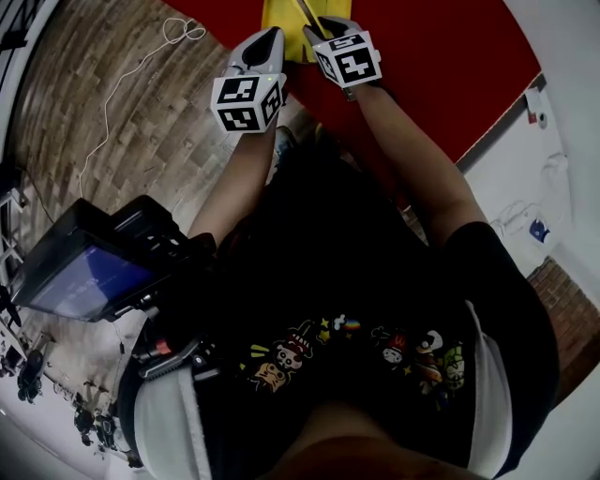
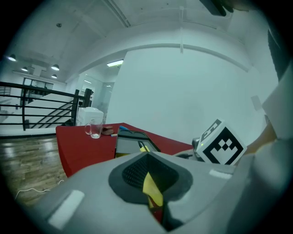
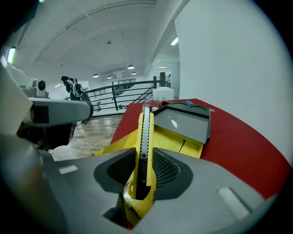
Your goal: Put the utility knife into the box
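My right gripper (image 3: 143, 180) is shut on the utility knife (image 3: 144, 137), a yellow body with a black slider that points forward over the box. The open box (image 3: 176, 135) is yellow with a grey inner panel and lies on the red table (image 3: 242, 146). In the head view the right gripper (image 1: 323, 28) and left gripper (image 1: 272, 36) sit side by side at the near edge of the box (image 1: 281, 23). My left gripper (image 2: 151, 185) is shut with a strip of the box's yellow flap (image 2: 153, 192) between its pads. The box (image 2: 132, 139) lies just ahead of it.
A glass cup (image 2: 94, 130) and small items stand at the far end of the red table (image 2: 82, 146), with a white appliance (image 2: 89, 114) behind. Wood floor with a white cable (image 1: 122, 84) lies to the left. A white wall (image 2: 192, 91) is behind the table.
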A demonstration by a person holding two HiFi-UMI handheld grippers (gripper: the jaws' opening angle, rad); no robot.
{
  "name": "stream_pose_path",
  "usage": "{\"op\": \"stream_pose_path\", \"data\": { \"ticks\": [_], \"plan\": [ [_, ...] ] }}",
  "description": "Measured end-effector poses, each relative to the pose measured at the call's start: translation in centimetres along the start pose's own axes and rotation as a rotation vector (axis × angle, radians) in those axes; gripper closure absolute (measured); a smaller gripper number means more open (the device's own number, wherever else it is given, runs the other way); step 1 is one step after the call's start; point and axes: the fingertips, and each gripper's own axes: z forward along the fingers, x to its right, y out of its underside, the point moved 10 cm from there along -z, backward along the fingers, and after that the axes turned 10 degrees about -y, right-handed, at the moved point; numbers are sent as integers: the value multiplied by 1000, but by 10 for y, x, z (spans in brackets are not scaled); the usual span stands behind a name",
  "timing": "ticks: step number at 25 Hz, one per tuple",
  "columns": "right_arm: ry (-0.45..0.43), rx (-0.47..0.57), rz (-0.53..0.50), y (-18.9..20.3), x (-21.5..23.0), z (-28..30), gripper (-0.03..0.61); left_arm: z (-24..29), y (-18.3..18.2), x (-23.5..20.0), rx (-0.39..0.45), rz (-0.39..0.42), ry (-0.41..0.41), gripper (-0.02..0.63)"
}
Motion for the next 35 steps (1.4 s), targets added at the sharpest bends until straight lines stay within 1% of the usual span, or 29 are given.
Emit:
{"op": "stream_pose_path", "data": {
  "ticks": [4, 6, 14, 29, 35],
  "plan": [
    [-10, -69, 7, 1, 0, 10, 437, 4, 6, -3, -22, -6, -7, 612],
    [-10, -99, -6, -1, -1, 12, 437, 4, 7, -4, -28, -8, -8, 612],
    [-34, -186, -19, 5, -1, 21, 437, 4, 5, -3, -26, -11, -11, 612],
    [-46, -276, -57, 3, -6, 34, 437, 3, 4, -9, -21, -28, -33, 612],
    [-6, -294, -79, -3, -3, 35, 437, 3, 3, -9, -24, -34, -35, 612]
  ]
}}
